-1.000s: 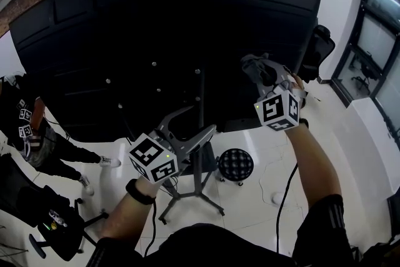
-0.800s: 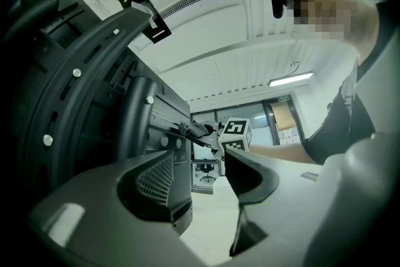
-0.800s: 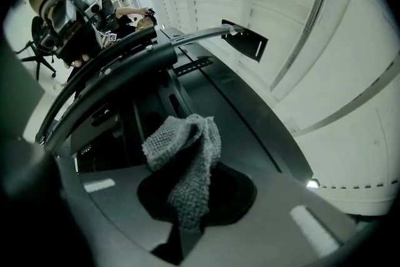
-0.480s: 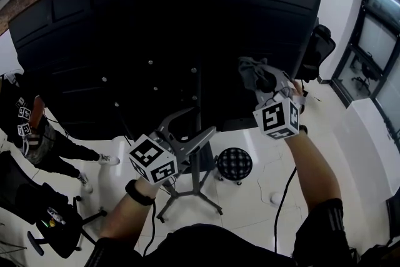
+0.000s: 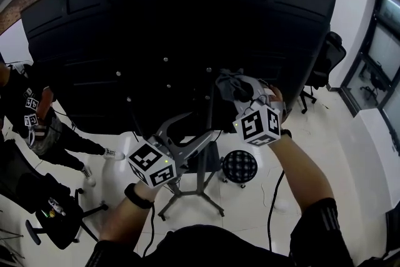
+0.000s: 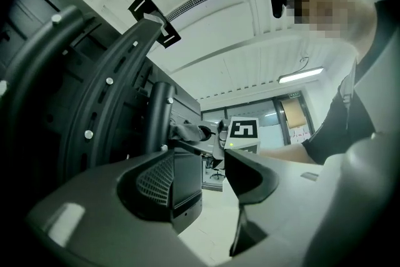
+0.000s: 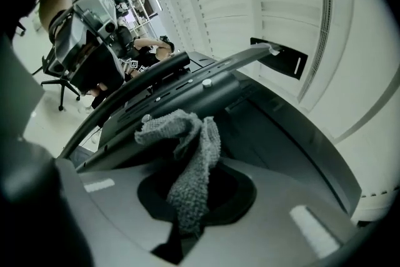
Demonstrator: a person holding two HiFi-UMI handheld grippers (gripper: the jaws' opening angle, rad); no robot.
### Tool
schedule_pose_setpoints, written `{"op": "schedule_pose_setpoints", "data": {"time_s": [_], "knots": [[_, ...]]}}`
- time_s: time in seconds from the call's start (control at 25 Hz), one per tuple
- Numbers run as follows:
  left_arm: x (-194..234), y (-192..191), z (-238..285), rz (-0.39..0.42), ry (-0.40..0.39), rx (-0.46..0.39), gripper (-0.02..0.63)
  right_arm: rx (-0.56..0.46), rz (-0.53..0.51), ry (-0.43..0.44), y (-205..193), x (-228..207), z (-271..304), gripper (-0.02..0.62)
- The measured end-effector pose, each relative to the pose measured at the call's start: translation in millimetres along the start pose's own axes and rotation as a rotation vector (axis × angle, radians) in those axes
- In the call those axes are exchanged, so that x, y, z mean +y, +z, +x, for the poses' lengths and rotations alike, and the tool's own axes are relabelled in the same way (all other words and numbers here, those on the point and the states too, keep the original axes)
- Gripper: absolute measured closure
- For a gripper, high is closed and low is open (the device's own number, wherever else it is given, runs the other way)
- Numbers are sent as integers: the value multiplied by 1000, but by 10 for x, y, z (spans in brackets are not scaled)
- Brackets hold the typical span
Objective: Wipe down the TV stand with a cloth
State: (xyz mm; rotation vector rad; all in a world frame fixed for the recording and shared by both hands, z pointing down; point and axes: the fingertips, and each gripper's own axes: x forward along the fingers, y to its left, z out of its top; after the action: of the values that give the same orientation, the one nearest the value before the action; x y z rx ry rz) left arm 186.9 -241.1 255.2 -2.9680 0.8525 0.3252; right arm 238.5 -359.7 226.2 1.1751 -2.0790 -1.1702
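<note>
Two hand-held grippers are raised behind a large dark screen that is mounted on a floor-standing TV stand. The right hand-held gripper, at about 1 o'clock in the head view, is clamped on a grey knitted cloth. Its own view shows the fabric pinched low between the pads and bunched above them. The cloth's free end lies at or just beside the stand's upright, where it meets the back of the screen; contact cannot be confirmed. The left hand-held gripper, at 7 o'clock, has its jaws spread with nothing between them, close beside the upright. Wiping appears to be under way at the upper mount, but no surface shows a visible change, so progress cannot be measured. The lower pole and the splayed base legs at 6 o'clock probably remain to be wiped.
</note>
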Motion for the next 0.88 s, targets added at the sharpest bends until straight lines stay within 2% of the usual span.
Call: {"op": "schedule_pose_setpoints", "data": {"time_s": [0.28,0.68,0.88], "knots": [[29,-33,-32,-10,22,5,330,29,3,2,-183,-35,-11,571],[-93,-99,98,-21,8,13,330,141,29,-64,-869,-420,-363,571],[-115,-119,126,-23,17,18,330,178,37,-89,-1078,-586,-490,571]]}}
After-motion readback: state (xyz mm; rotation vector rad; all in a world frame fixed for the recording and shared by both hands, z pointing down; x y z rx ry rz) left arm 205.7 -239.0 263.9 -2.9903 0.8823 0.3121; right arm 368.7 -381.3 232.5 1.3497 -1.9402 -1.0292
